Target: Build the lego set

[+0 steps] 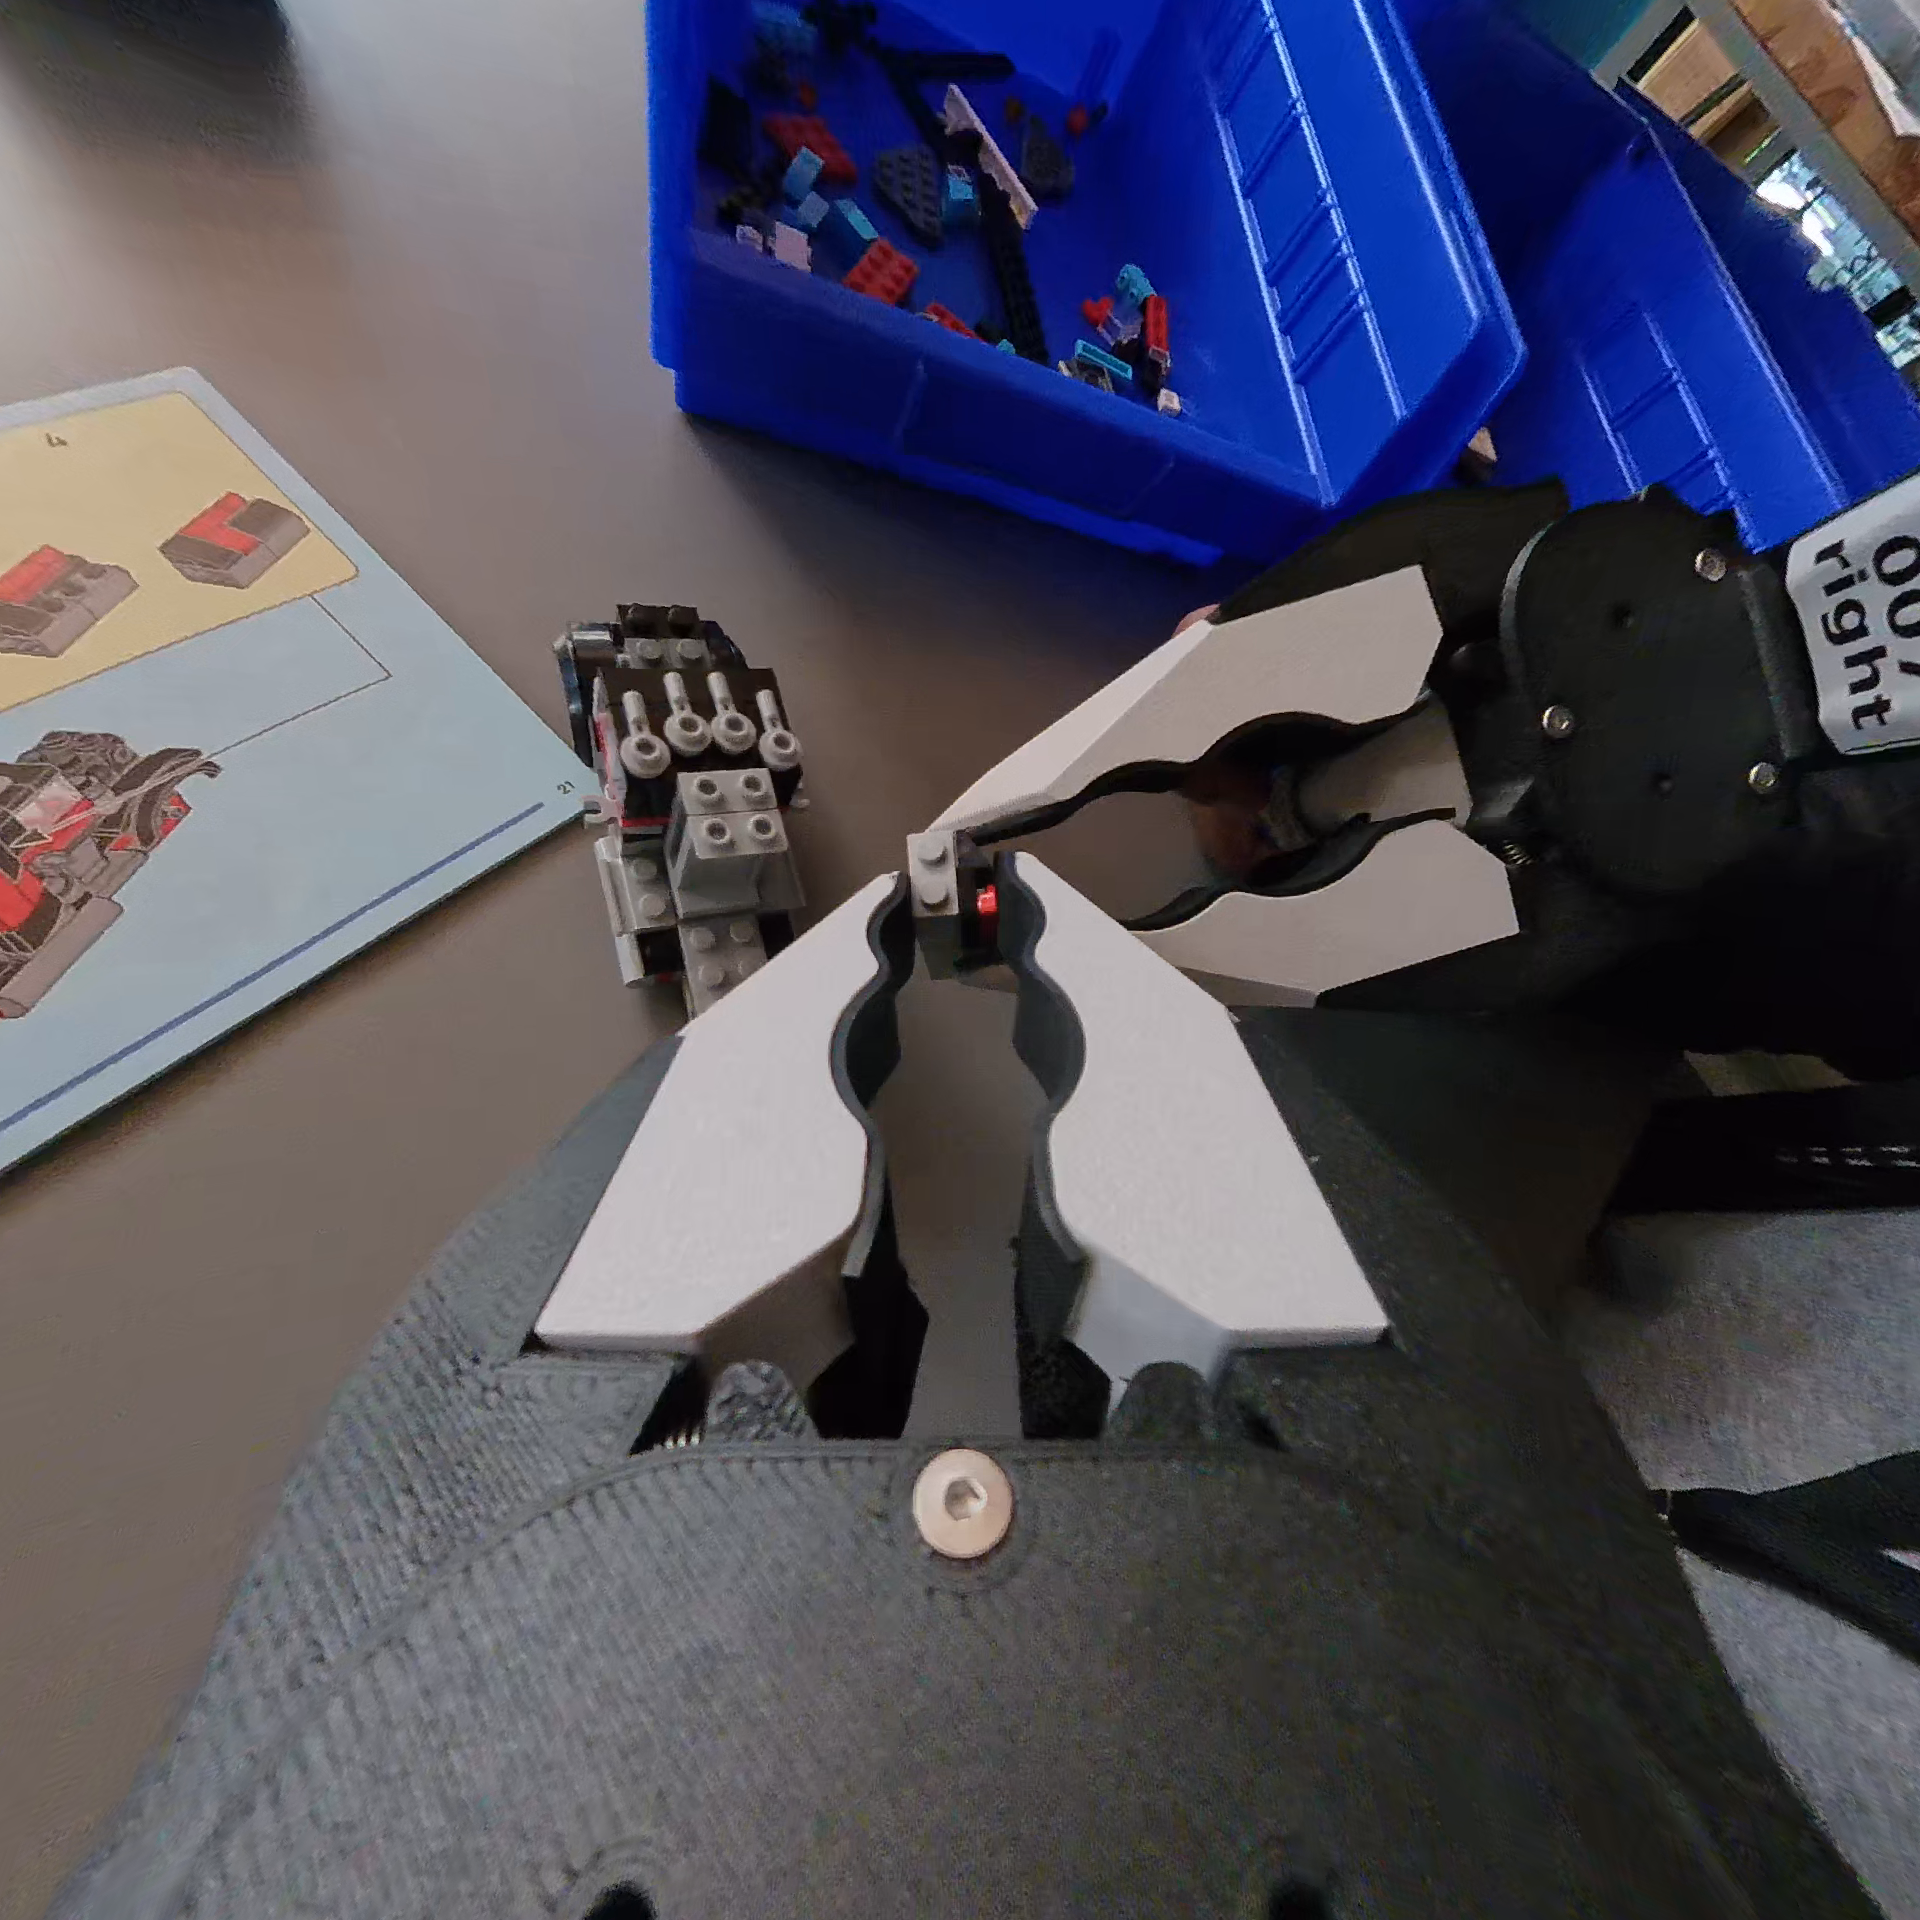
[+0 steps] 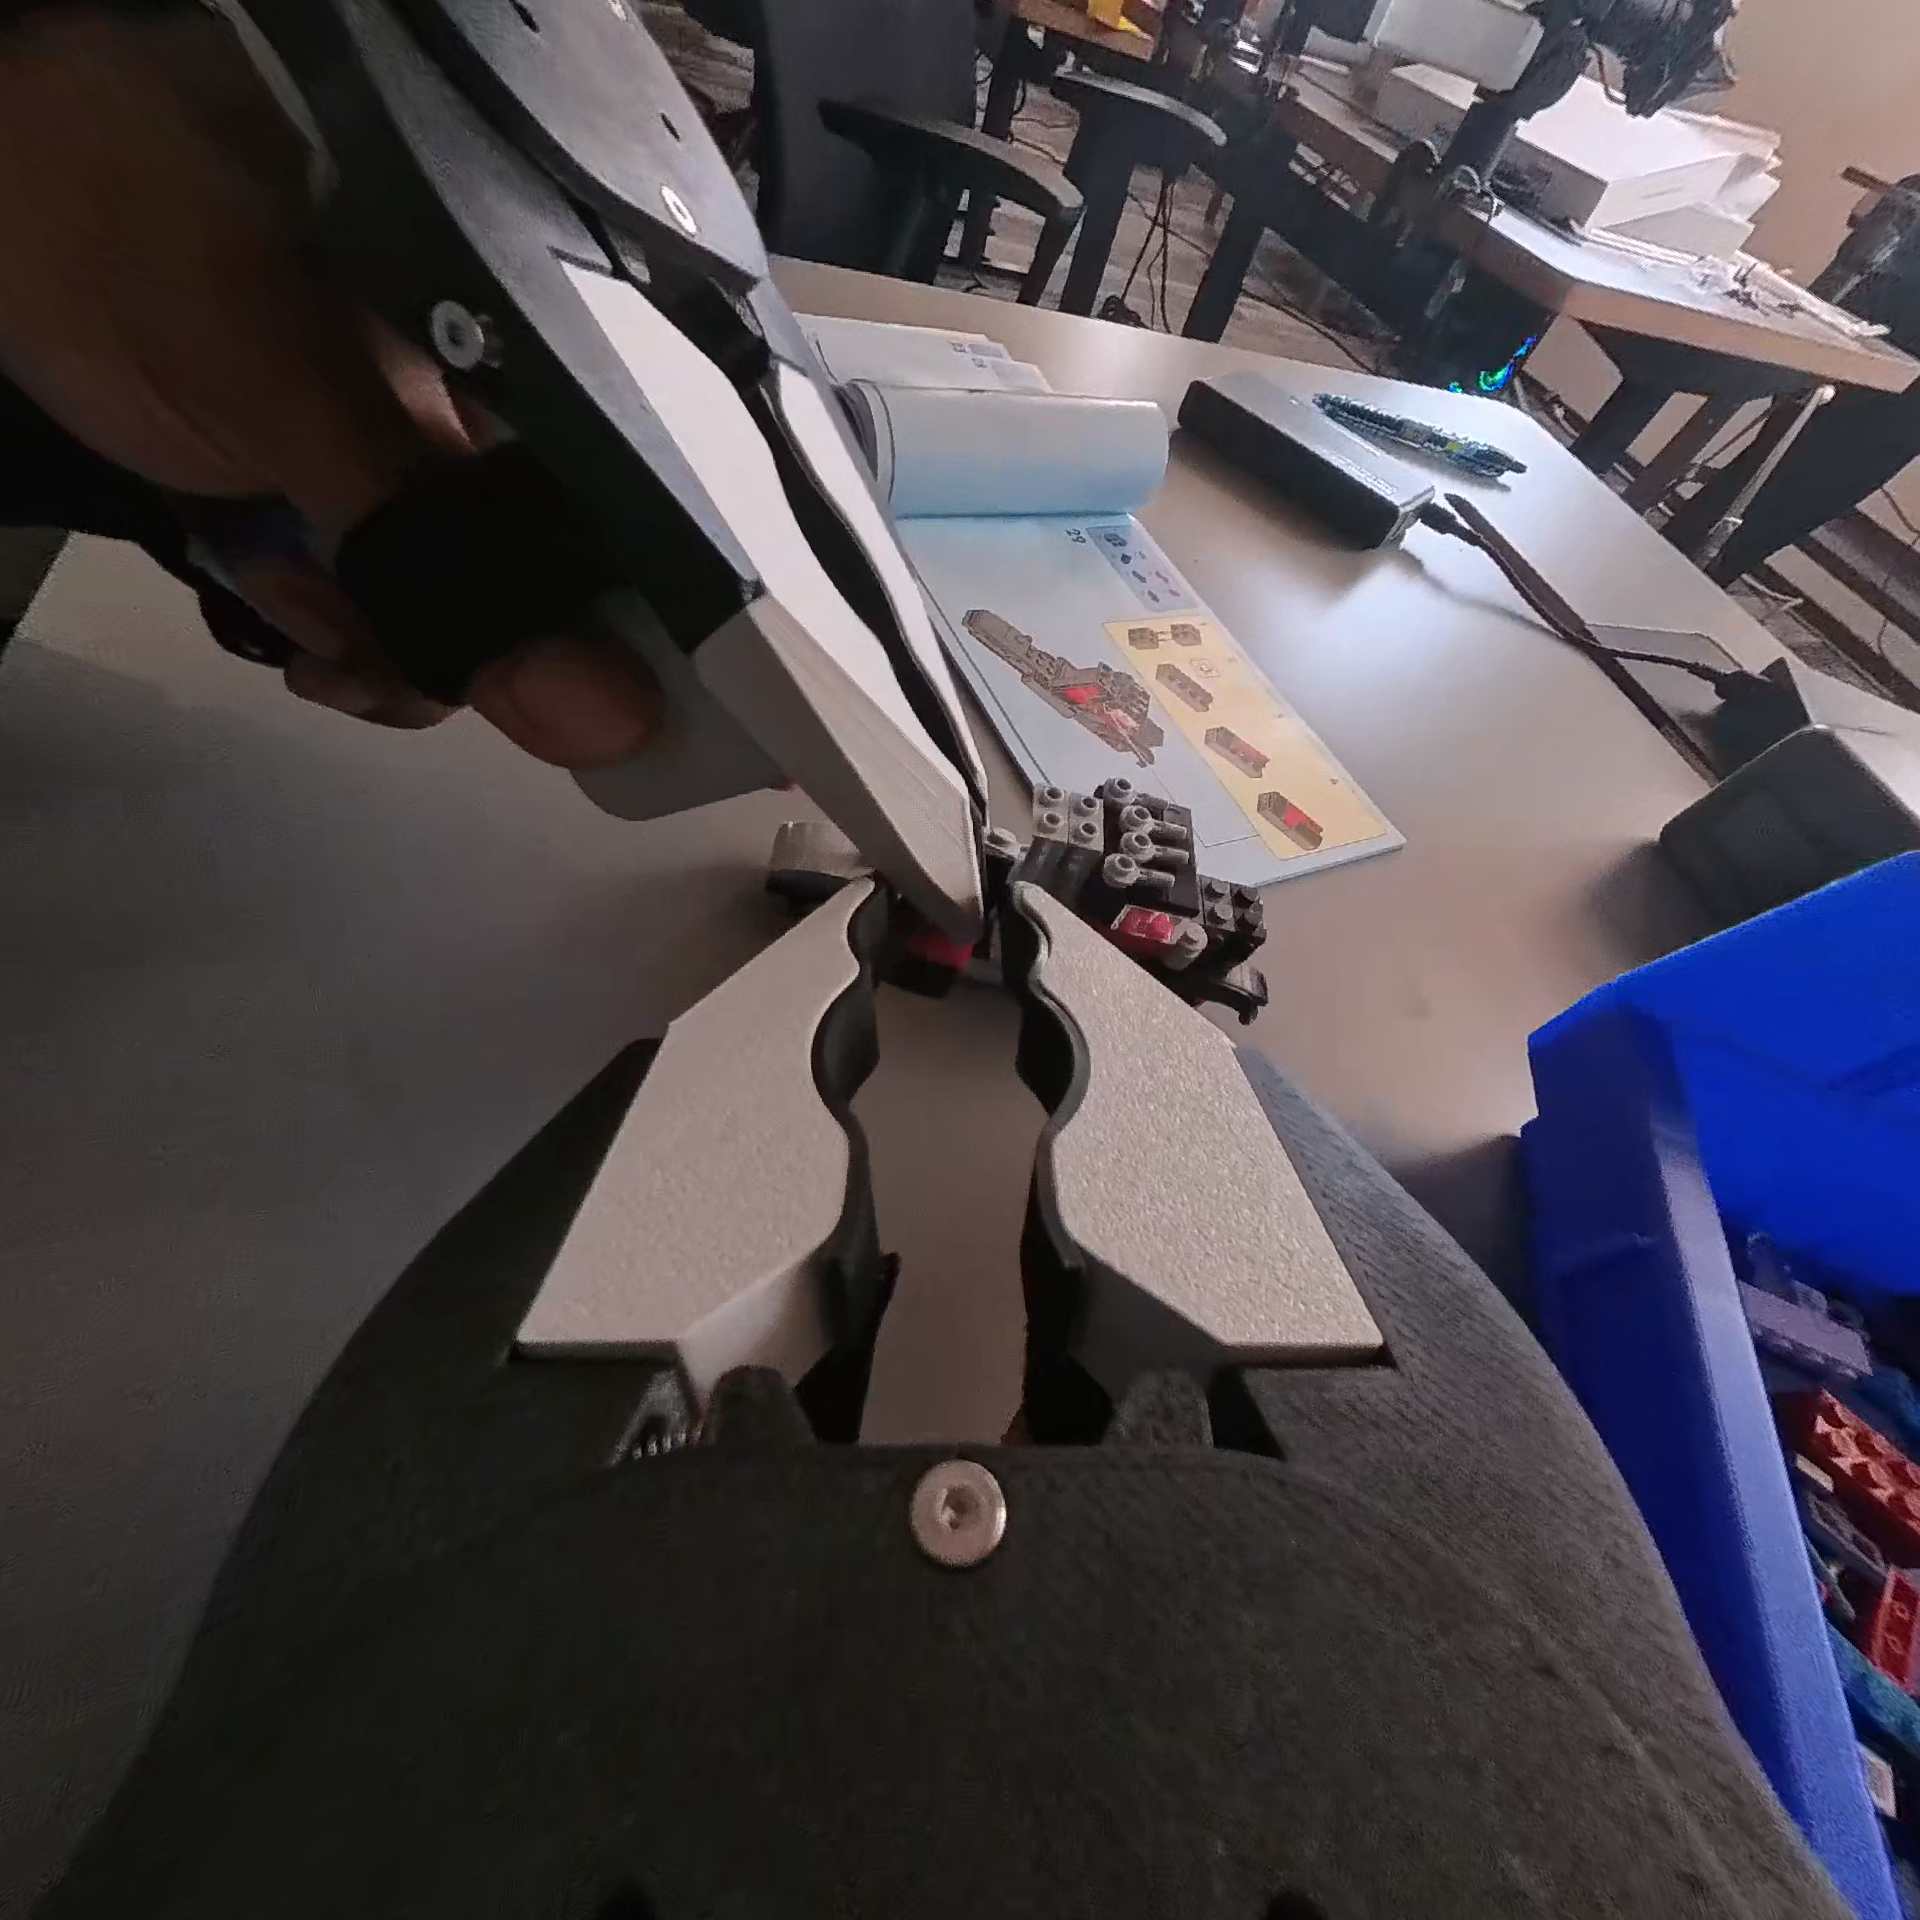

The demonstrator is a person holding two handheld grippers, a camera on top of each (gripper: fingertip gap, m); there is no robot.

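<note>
While left gripper (image 1: 958, 902) clamps brick assembly (image 1: 951, 914), right-wrist view hides it.

both claws look the same: light grey wedge fingers with wavy dark inner pads on a black, ribbed 3d-printed body, one silver hex screw in the middle. the right claw (image 1: 961, 836) has small screws and a white sticker on its side. left claw (image 1: 956, 904) trails black straps.
</note>
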